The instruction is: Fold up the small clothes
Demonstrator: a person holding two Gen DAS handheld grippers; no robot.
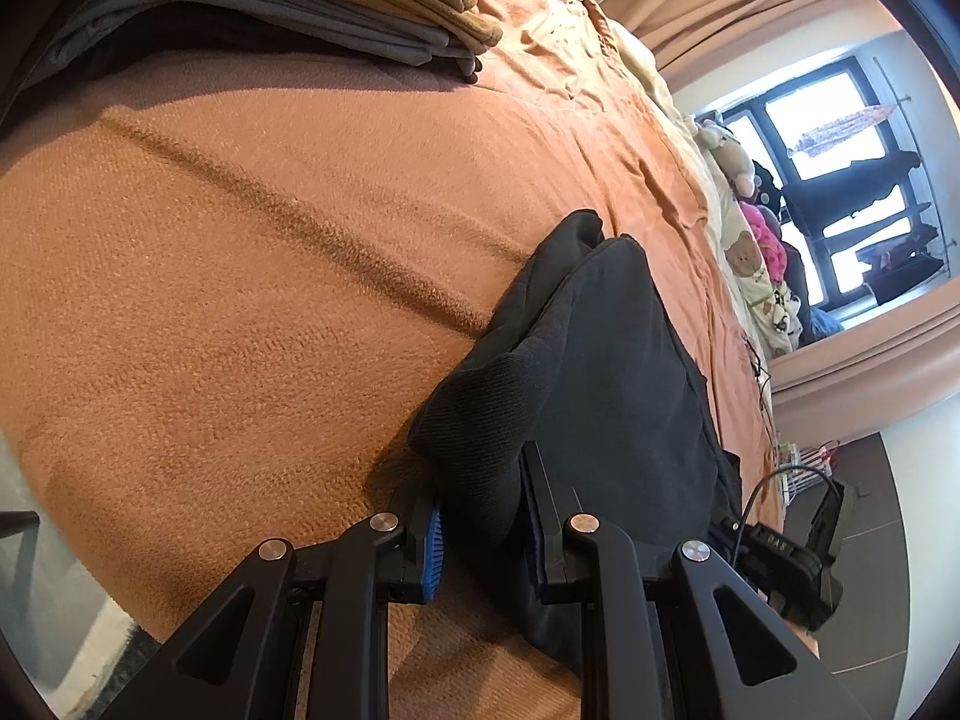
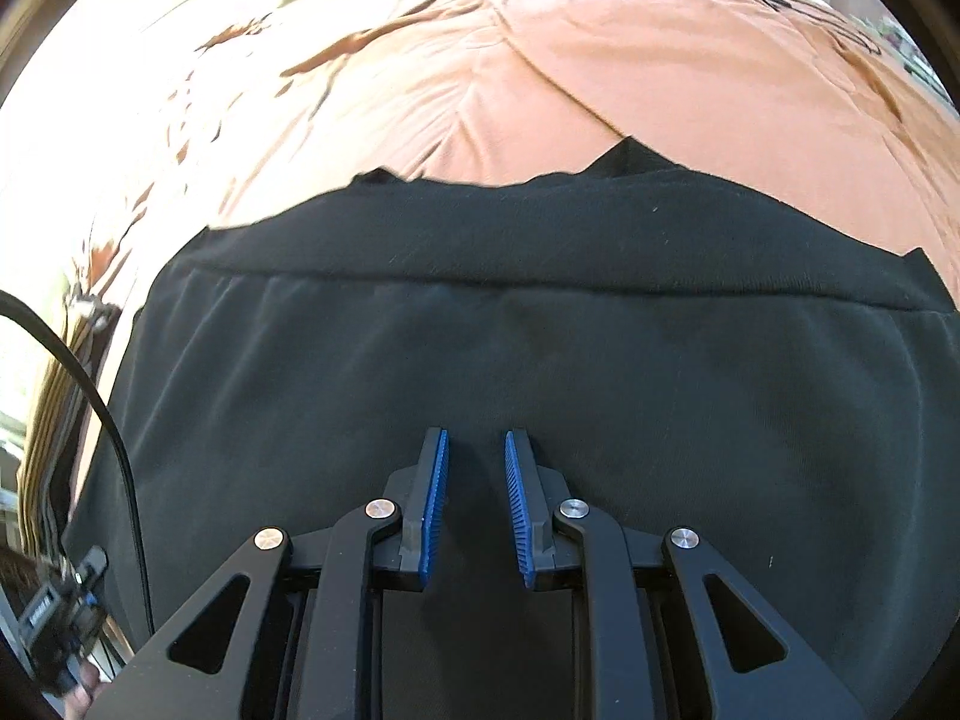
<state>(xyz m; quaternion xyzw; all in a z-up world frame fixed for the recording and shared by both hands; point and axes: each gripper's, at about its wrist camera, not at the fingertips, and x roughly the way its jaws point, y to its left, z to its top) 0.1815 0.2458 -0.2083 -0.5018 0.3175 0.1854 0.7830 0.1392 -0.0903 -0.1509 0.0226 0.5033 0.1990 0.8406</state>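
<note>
While the left tool (image 1: 480,516) pinches the black garment (image 1: 606,360), the right tool (image 2: 477,504) hovers empty, slightly parted; it should grip an edge squarely.

Orange-covered bed (image 1: 240,276), bright dark-framed window (image 1: 840,180) beyond — peach curtains (image 1: 720,6), grey tiled floor (image 1: 870,570).
</note>
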